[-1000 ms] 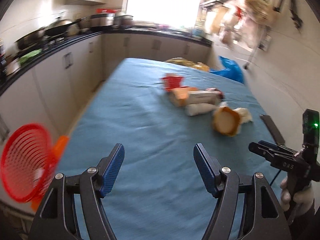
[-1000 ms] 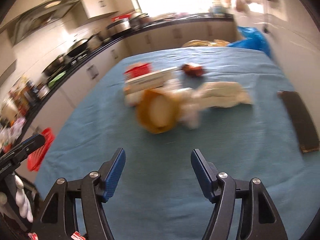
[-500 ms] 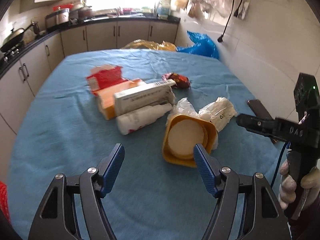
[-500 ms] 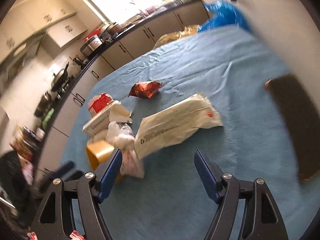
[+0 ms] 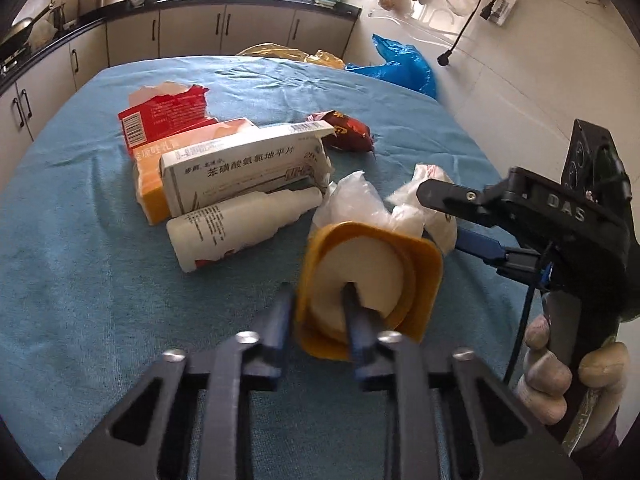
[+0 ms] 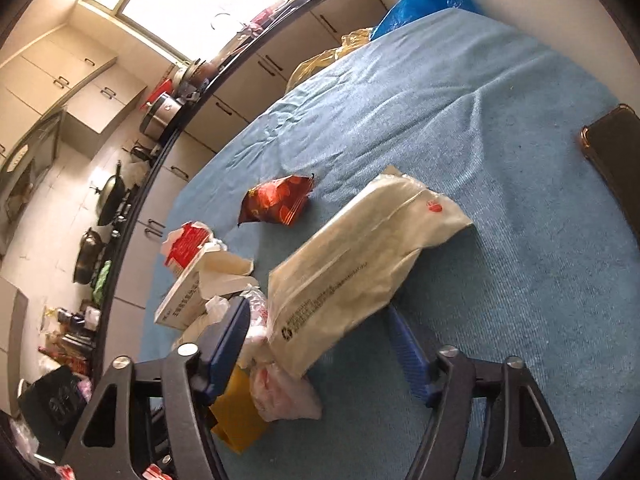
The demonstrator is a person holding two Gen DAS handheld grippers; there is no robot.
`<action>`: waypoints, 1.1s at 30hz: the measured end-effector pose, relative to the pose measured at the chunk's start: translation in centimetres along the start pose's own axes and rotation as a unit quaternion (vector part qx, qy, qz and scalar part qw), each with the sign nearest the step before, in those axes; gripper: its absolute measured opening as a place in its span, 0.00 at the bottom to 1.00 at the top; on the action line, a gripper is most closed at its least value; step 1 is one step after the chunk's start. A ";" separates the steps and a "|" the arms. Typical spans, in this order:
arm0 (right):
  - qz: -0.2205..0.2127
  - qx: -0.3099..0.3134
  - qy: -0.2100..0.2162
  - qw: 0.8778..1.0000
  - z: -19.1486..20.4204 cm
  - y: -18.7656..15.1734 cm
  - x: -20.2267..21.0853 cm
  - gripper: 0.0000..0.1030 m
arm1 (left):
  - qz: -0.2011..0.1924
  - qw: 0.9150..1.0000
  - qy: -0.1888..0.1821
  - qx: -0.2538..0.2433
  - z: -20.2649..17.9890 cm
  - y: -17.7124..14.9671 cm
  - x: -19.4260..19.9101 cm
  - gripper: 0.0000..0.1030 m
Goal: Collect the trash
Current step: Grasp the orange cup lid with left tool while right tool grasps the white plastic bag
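A yellow plastic cup [image 5: 372, 276] lies on its side on the blue tablecloth [image 5: 100, 300], mouth toward me. My left gripper [image 5: 318, 320] is shut on its near rim, one finger inside the cup and one outside. A cream paper bag [image 6: 360, 268] lies just right of the cup beside crumpled clear plastic [image 5: 356, 200]. My right gripper [image 6: 316, 344] straddles the bag's near end. Its jaws are closing, and the pads stand a little off the bag. In the left wrist view the right gripper [image 5: 452, 220] reaches in from the right, held by a gloved hand [image 5: 556, 364].
More trash lies behind the cup: a white bottle [image 5: 240, 228], a white medicine box [image 5: 244, 172], an orange box [image 5: 152, 184], a torn red box [image 5: 164, 120] and a red snack wrapper [image 6: 276, 200]. A dark phone [image 6: 616, 148] lies at the table's right edge. Kitchen counters [image 5: 120, 8] run beyond.
My left gripper came forward and shut on the yellow cup's rim. My right gripper rolled, closed in on the paper bag, and its jaws narrowed.
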State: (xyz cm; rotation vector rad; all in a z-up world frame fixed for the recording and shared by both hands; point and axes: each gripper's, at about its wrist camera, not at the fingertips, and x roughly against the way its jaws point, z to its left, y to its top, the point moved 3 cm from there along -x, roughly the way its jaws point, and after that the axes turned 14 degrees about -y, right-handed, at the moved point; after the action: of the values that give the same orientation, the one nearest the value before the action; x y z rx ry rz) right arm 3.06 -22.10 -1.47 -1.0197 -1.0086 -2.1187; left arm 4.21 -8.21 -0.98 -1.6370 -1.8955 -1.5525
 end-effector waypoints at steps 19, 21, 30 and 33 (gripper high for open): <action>-0.058 0.143 -0.006 0.988 2.7 -5.7 7.3 0.04 | -0.049 0.998 0.028 0.038 0.8 -4.1 9.3 0.08; -0.056 0.149 -0.005 0.987 1.8 -6.8 8.2 0.04 | -0.056 0.997 0.030 0.042 0.9 -5.0 10.7 0.08; -0.006 0.123 -0.024 0.992 -3.8 -11.4 10.0 0.58 | -0.084 0.992 0.050 0.075 2.8 -8.8 15.8 0.08; -0.032 0.088 -0.047 0.994 -5.5 -10.6 10.7 0.71 | -0.087 0.991 0.049 0.089 3.5 -9.6 16.4 0.08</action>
State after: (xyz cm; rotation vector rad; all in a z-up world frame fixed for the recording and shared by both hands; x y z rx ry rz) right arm -12.73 -22.58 0.99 -1.0202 -1.2667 -2.0058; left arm -8.04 6.05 3.63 -1.3287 -2.1037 -1.4470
